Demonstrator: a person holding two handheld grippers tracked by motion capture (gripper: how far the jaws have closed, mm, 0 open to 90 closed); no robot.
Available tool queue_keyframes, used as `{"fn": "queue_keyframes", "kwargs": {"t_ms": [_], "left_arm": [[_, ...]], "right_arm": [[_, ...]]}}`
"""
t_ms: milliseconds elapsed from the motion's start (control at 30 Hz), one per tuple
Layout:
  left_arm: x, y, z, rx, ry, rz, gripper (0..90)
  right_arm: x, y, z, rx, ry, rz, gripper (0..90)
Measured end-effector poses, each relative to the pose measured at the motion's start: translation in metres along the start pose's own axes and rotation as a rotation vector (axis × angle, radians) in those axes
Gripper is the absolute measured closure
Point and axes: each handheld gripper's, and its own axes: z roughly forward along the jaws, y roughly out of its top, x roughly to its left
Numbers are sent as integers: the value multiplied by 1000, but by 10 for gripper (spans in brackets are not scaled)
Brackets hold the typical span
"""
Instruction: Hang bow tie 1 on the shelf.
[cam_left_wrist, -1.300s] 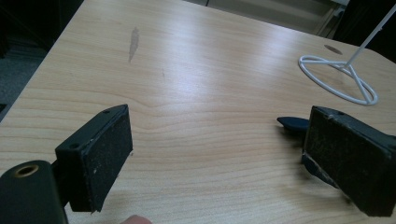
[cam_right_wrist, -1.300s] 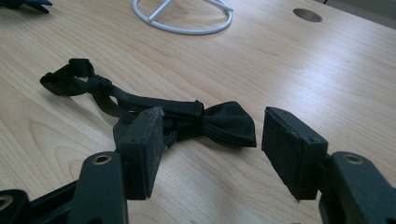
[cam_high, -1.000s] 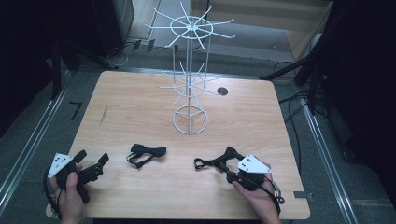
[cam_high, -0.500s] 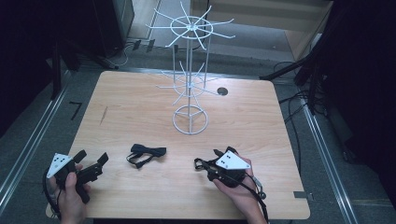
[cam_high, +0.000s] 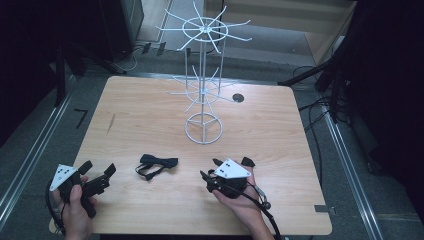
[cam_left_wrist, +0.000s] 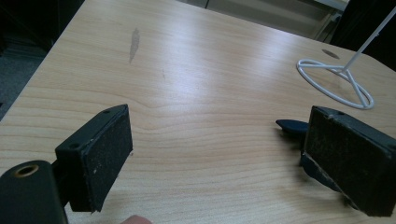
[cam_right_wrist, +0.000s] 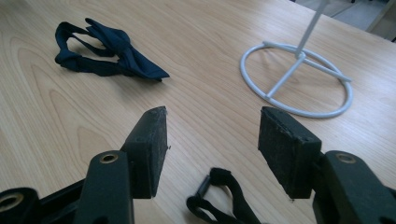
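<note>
The right claw (cam_high: 212, 175) has swung round since a second ago: it pointed left along the near edge with a dark strap at its tip, and now it sits turned more toward the far edge, the hand (cam_high: 239, 200) tucked in closer behind it. The left claw (cam_high: 97, 170) has barely stirred near the desk's (cam_high: 150, 105) near left corner.

Both claws gape open, nothing between the pads. In the right gripper view a small black strap (cam_right_wrist: 224, 198) lies on the wood right under the jaws, just short of them. The bow tie (cam_high: 156, 165) rests between the two claws, along the near edge, its long axis running roughly left to right, loops toward the left.

From the right claw the bow tie lies ahead and to the left, clear of the jaws; the wire stand's (cam_high: 202, 127) base ring sits ahead to the right. From the left claw, the tie's tip peeks out by the right-hand jaw, so it looks about as near. The right hand holds low, jaws nearly level with the desk.
</note>
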Motion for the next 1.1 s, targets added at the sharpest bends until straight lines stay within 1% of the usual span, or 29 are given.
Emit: {"fn": "queue_keyframes", "kwargs": {"t_ms": [100,167,267,300,333,367,467,500,633,900,1100], "left_arm": [[0,0,0,1,-1,0,86],[0,0,0,1,0,0,86],[0,0,0,0,0,-2,87],[0,0,0,1,0,-2,86],[0,0,0,1,0,-2,87],[0,0,0,1,0,-2,87],[0,0,0,0,-1,-2,86],[0,0,0,0,-1,-1,87],[0,0,0,0,-2,3,86],[0,0,0,0,-2,3,87],[0,0,0,0,-3,3,87]], "right_arm": [[7,7,7,-3,16,-7,439],[8,8,8,-2,19,-10,439],[13,13,14,1,24,-10,442],[16,16,18,4,25,-17,445],[16,16,18,4,25,-17,445],[19,18,21,2,28,-22,449],[22,21,24,-3,32,-23,454],[24,24,28,-12,39,-19,460],[27,27,33,-7,42,-5,464],[39,41,50,-3,67,-15,469],[45,46,60,-3,78,-7,477]]}}
